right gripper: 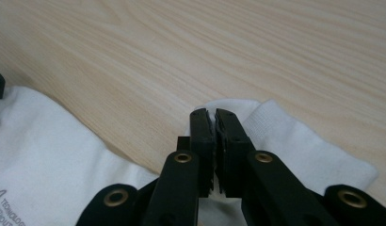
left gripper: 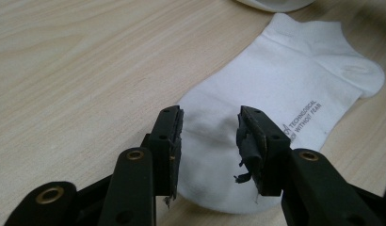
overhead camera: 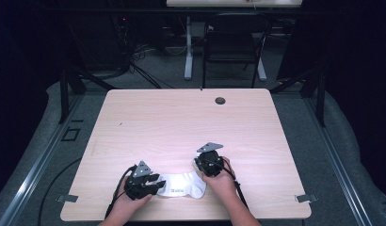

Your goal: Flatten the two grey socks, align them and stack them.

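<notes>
A white ankle sock [overhead camera: 181, 186] with grey lettering lies flat near the table's front edge, between my two hands. My left gripper [overhead camera: 156, 183] rests at its left end. In the left gripper view the sock [left gripper: 276, 80] stretches away, and the left gripper [left gripper: 210, 120] stands open with its jaws astride the toe end, pads clear of the fabric. My right gripper [overhead camera: 199, 170] is at the sock's right end. In the right gripper view its jaws [right gripper: 213, 113] are shut together, pinching the ribbed cuff of the sock [right gripper: 285, 141].
The light wooden table [overhead camera: 181, 117] has a round cable hole [overhead camera: 220, 100] near its far edge. Metal brackets sit at the front corners [overhead camera: 68, 198] [overhead camera: 304, 198]. A dark chair [overhead camera: 231, 42] and another table's leg stand beyond the far edge.
</notes>
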The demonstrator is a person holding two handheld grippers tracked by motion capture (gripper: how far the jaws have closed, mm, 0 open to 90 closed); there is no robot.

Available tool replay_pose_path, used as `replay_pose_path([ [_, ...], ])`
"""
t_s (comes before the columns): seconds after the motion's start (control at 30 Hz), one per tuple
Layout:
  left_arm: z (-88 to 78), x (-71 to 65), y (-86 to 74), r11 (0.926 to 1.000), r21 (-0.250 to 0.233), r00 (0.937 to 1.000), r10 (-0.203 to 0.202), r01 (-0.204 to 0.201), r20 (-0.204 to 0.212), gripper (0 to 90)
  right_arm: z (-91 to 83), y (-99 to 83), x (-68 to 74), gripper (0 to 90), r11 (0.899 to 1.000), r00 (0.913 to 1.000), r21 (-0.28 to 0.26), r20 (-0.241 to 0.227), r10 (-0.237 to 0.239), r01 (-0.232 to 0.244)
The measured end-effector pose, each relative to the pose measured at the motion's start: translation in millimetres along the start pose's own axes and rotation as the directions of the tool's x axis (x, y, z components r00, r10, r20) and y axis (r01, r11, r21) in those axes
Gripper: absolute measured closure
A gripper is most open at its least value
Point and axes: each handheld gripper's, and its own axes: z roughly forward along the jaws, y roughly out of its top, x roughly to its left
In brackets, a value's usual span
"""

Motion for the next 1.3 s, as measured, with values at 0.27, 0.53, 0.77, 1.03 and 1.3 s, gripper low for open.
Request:
replay_pose_path([
  [0.27,1.2,-0.1,1.3,1.0,-0.001,1.0,0.007,-0.007,-0.002,59.3,-3.8,6.2,-0.1,86.5,1.0,0.9998,-0.014,0.004,-0.018,0.018],
  [0.53,2.2,-1.7,2.0,1.0,-0.006,1.0,0.001,-0.001,0.003,59.3,5.6,16.9,9.0,86.5,0.999,0.9988,-0.019,-0.014,-0.046,0.046],
  [0.77,0.5,0.8,3.0,0.9999,-0.014,1.0,0.0,0.001,0.001,59.3,10.1,26.6,27.2,86.5,0.995,0.9944,-0.052,-0.06,-0.087,0.084],
  [1.03,-1.3,5.4,7.6,0.9995,-0.03,1.0,-0.009,0.009,-0.004,57.4,-0.6,33.8,26.5,86.4,0.992,0.9937,-0.082,-0.059,-0.096,0.091],
  [1.3,10.7,7.9,33.2,0.9975,-0.07,0.9999,-0.012,0.011,-0.011,65.2,-18.9,31.1,18.8,86.1,0.989,0.9951,-0.13,-0.055,-0.082,0.074],
])
